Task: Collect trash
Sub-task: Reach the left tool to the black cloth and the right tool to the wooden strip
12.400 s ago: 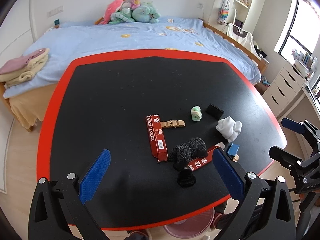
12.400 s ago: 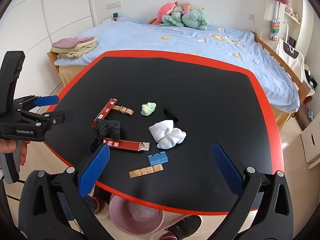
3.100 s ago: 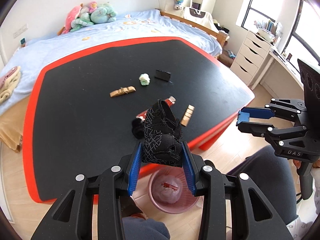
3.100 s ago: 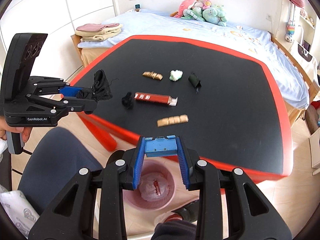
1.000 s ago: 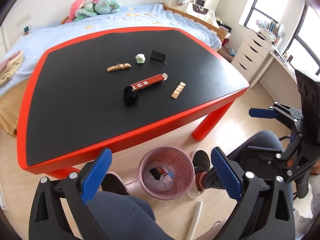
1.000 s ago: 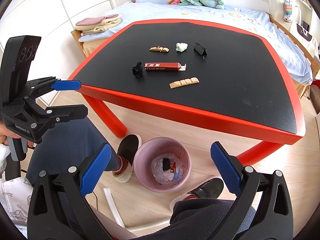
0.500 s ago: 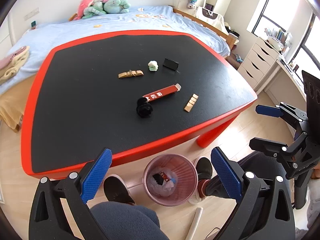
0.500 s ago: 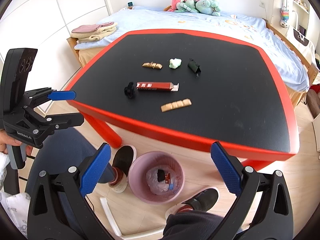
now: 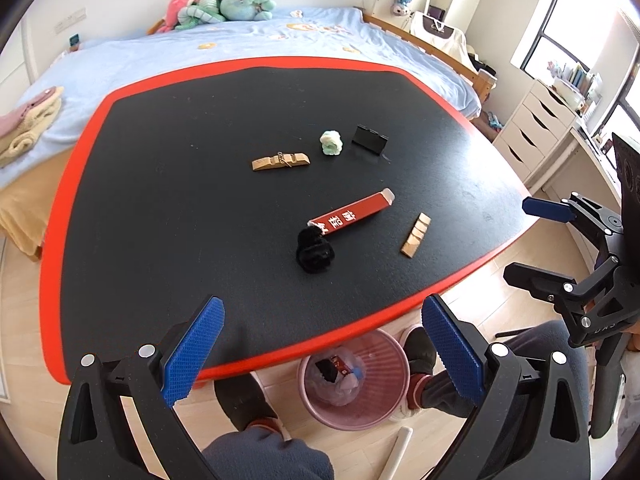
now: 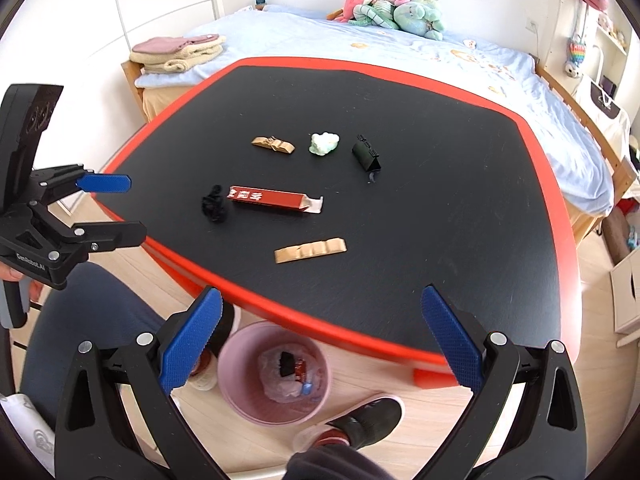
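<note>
Left gripper (image 9: pixel 322 350): jaws spread wide, nothing between them, held over the near edge of the table (image 9: pixel 160 208). Right gripper (image 10: pixel 320 340): jaws likewise wide apart and empty, held over the near edge and the floor beside it.

Pink bin (image 10: pixel 276 372) stands on the floor under the near edge, between the person's shoes. It holds a liner with a dark piece, a red piece and a blue scrap on top.

Items on the black, red-rimmed table, as seen from the right wrist view:
- Red carton (image 10: pixel 272 198): lies flat, long axis left to right, open flap end pointing right.
- Black wad (image 10: pixel 214 204): just beside the carton's closed left end; contact cannot be told here, though in the left wrist view the two touch.
- Tan strip (image 10: pixel 310 250): nearer the edge than the carton, lying flat, long axis left to right with the right end tipped slightly away.
- Tan clip (image 10: pixel 273 144): farther back, long axis left to right.
- Green-white wad (image 10: pixel 323 143): just right of the clip, apart from it.
- Black binder clip (image 10: pixel 365 154): right of the wad, long axis running diagonally toward the near right.

A bed (image 10: pixel 360 48) with plush toys (image 10: pixel 394 8) stands behind the table.
</note>
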Demonstrator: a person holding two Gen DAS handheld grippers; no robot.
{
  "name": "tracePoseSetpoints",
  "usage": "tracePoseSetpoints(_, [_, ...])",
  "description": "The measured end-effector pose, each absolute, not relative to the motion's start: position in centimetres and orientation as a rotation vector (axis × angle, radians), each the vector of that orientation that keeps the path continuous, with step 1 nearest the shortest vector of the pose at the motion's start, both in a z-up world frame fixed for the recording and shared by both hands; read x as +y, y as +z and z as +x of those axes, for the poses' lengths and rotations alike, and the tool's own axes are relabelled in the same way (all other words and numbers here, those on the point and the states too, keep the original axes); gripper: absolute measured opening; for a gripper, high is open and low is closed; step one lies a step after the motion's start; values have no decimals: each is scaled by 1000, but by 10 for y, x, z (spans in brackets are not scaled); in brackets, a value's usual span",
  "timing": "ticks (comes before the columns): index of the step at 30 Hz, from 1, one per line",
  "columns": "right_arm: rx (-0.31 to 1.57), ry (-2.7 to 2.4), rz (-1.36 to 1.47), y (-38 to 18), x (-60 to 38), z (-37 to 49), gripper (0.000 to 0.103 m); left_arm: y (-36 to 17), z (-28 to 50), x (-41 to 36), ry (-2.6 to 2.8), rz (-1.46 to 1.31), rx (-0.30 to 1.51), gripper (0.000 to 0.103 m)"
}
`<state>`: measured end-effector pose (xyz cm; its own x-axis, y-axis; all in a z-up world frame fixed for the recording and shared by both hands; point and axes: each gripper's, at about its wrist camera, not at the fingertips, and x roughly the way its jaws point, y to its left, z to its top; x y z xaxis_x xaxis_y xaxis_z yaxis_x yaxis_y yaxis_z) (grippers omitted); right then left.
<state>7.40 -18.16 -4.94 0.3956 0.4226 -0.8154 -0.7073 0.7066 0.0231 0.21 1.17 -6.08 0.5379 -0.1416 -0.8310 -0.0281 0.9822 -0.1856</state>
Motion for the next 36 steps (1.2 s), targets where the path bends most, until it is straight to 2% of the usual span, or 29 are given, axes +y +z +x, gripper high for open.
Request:
tracePoseSetpoints(33, [950, 729, -459, -114, -149, 127, 98, -110, 61, 24, -2, -144, 1076, 93])
tracePoseSetpoints(36, [939, 733, -460, -114, -146, 130, 98, -110, 64, 25, 6, -132, 1079, 88])
